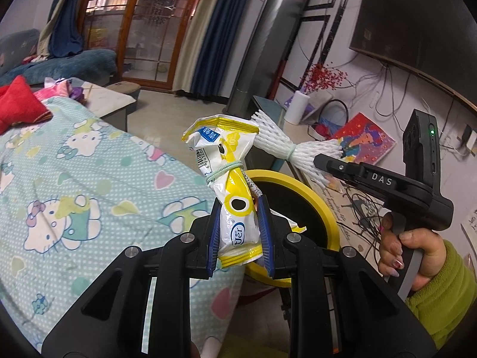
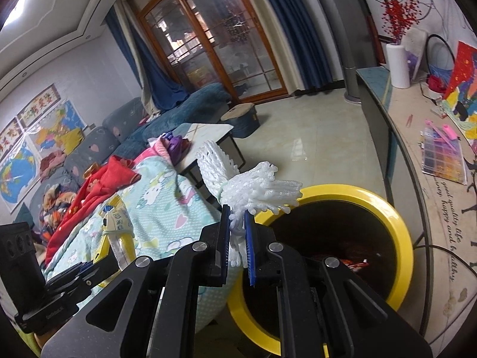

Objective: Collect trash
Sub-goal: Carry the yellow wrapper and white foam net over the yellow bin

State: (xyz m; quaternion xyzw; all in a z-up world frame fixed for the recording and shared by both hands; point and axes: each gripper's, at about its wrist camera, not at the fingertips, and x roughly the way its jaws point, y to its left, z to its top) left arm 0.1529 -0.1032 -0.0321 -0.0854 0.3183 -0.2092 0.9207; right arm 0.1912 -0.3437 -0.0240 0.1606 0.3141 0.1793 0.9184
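Observation:
My left gripper [image 1: 240, 208] is shut on a yellow and white snack wrapper [image 1: 226, 161] tied with a green rubber band, held upright beside the yellow-rimmed trash bin [image 1: 316, 197]. My right gripper [image 2: 237, 214] is shut on a white foam fruit net [image 2: 238, 176], also tied with a band, just left of the bin's rim [image 2: 399, 226]. The foam net shows in the left wrist view [image 1: 283, 146], held by the right gripper [image 1: 320, 161]. The wrapper [image 2: 119, 223] and left gripper [image 2: 89, 268] show at the lower left of the right wrist view. Trash lies inside the bin.
A Hello Kitty blanket [image 1: 74, 185] covers the surface left of the bin. A red cushion [image 1: 18, 104] lies on it. A long counter [image 2: 432, 203] with a white vase [image 2: 398, 65], pictures and cables runs on the right. A low table [image 2: 208, 134] stands behind.

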